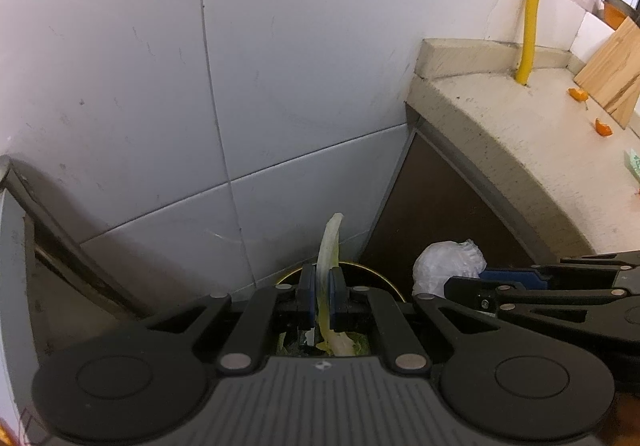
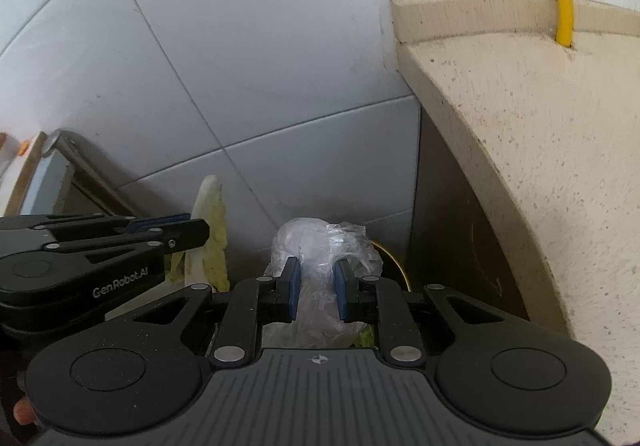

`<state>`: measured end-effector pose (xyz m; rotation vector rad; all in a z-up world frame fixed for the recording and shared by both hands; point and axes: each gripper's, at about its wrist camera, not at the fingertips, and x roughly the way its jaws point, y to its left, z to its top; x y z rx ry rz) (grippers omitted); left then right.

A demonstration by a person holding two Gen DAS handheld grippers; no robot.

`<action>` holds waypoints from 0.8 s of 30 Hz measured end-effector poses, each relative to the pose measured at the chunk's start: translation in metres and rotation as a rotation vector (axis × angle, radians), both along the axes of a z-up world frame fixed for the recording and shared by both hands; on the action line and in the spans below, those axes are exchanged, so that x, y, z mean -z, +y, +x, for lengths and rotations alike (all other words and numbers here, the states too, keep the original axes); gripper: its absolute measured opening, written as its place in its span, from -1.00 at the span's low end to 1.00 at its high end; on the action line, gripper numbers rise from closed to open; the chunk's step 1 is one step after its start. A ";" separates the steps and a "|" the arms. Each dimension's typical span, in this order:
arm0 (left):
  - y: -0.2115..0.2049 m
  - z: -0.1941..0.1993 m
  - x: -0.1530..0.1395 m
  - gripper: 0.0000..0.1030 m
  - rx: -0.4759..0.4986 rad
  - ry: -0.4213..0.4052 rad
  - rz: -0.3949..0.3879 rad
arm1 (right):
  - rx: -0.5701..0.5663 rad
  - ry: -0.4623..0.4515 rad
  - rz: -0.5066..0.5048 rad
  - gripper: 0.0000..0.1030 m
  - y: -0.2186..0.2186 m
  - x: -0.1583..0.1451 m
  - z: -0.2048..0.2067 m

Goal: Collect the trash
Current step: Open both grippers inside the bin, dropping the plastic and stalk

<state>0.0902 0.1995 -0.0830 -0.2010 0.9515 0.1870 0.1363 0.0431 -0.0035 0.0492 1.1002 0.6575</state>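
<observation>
Left gripper [image 1: 322,296] clenched on a cabbage leaf [image 1: 329,246]; right gripper [image 2: 317,292], at 3 o'clock beside it, clenched on crumpled plastic wrap [image 2: 320,242], both above a bin [image 1: 372,274]

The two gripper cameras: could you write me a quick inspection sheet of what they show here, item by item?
Surface: speckled beige countertop with a raised back ledge, against a tiled wall.
Job's things: a pale cabbage leaf and a crumpled clear plastic bag, both held above a gold-rimmed bin that already holds scraps.
Clutter: two orange peel pieces, a leaning wooden board and a green scrap at the frame edge, all on the countertop.
Grippers: left gripper shut on the leaf; right gripper shut on the bag.
Cables: a yellow hose running down the wall into the countertop.
Surroundings: white wall tiles, dark cabinet side beneath the countertop.
</observation>
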 end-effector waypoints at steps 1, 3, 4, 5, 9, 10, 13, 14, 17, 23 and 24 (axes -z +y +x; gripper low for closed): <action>0.000 0.001 0.001 -0.96 -0.002 0.006 -0.001 | 0.000 0.004 -0.001 -0.54 0.001 0.002 0.001; 0.000 0.004 0.004 -0.96 -0.011 0.019 -0.005 | 0.002 0.009 -0.007 -0.54 0.002 0.005 0.003; 0.001 0.005 0.006 -0.96 -0.013 0.024 -0.005 | 0.004 0.011 -0.010 -0.54 0.003 0.006 0.004; 0.001 0.007 0.008 -0.96 -0.016 0.032 -0.004 | 0.003 0.014 -0.011 -0.54 0.004 0.008 0.005; 0.004 0.012 0.014 -0.96 -0.033 0.057 -0.007 | 0.013 0.026 -0.019 -0.52 0.007 0.017 0.010; 0.005 0.012 0.014 -0.96 -0.036 0.057 -0.005 | 0.016 0.033 -0.019 -0.52 0.008 0.020 0.012; 0.002 0.012 0.016 -0.94 -0.020 0.067 -0.002 | 0.013 0.075 -0.005 -0.37 0.012 0.030 0.018; 0.001 0.012 0.016 -0.94 -0.014 0.073 0.002 | 0.008 0.080 -0.015 -0.32 0.015 0.033 0.018; 0.002 0.012 0.016 -0.92 -0.018 0.070 -0.006 | 0.003 0.080 -0.037 -0.26 0.019 0.038 0.017; 0.003 0.012 0.016 -0.76 -0.021 0.074 -0.013 | 0.010 0.106 -0.048 -0.06 0.026 0.048 0.023; 0.001 0.012 0.017 -0.74 -0.015 0.077 -0.011 | 0.007 0.107 -0.053 -0.06 0.029 0.049 0.024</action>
